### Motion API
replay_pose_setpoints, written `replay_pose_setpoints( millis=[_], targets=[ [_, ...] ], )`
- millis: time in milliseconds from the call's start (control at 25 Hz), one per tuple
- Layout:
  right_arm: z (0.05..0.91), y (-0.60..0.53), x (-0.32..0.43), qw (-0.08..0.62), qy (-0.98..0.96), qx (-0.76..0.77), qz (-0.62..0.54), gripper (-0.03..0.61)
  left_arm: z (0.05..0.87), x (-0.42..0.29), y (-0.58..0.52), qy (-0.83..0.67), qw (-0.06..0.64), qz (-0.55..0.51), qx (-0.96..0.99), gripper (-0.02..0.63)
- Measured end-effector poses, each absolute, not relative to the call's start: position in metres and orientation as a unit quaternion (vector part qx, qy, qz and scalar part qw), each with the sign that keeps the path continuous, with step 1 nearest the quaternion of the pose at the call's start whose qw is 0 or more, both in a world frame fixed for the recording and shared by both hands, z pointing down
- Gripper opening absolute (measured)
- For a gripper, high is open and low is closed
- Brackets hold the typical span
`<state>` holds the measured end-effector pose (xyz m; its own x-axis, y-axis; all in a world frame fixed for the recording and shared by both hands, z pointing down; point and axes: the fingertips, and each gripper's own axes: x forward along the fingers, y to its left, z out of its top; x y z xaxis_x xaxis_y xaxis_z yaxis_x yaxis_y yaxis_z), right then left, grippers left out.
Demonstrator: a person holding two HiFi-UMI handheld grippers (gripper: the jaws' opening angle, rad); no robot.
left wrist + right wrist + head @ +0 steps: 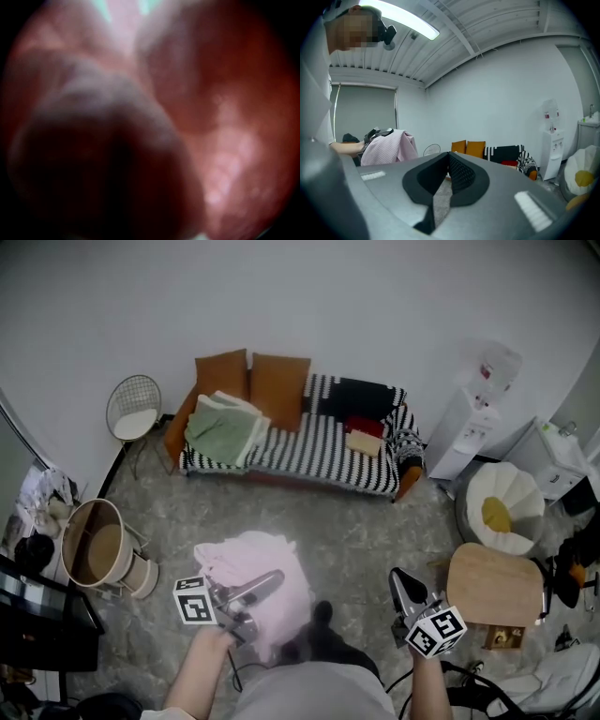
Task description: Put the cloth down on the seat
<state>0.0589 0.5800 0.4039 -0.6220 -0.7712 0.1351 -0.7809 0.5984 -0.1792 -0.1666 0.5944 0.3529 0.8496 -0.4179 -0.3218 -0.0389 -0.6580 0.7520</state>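
Note:
A pink cloth hangs in a bunch over my left gripper, whose jaws are shut on it low in the head view. The same cloth fills the left gripper view as a pink blur and hides the jaws there. In the right gripper view the cloth hangs at the left, held up in the air. My right gripper is shut and holds nothing; its tips meet. The seat, a black-and-white striped sofa, stands against the far wall, well apart from both grippers.
On the sofa lie two orange cushions, a folded green blanket and dark, red and tan items. A wire chair and a round basket stand at the left. A water dispenser, a white flower-shaped cushion and a small wooden table are at the right.

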Motion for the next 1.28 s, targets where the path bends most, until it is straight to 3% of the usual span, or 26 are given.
replay_pose_setpoints(
  millis=[840, 1280],
  targets=[
    [0.412, 0.396, 0.084, 0.003, -0.912, 0.387, 0.139, -0.005, 0.354, -0.123, 0.444, -0.169, 0.393, -0.252, 0.868, 0.098],
    [0.42, 0.32, 0.132, 0.002, -0.918, 0.37, 0.142, -0.005, 0.356, -0.08, 0.377, -0.188, 0.379, -0.254, 0.87, 0.101]
  ],
)
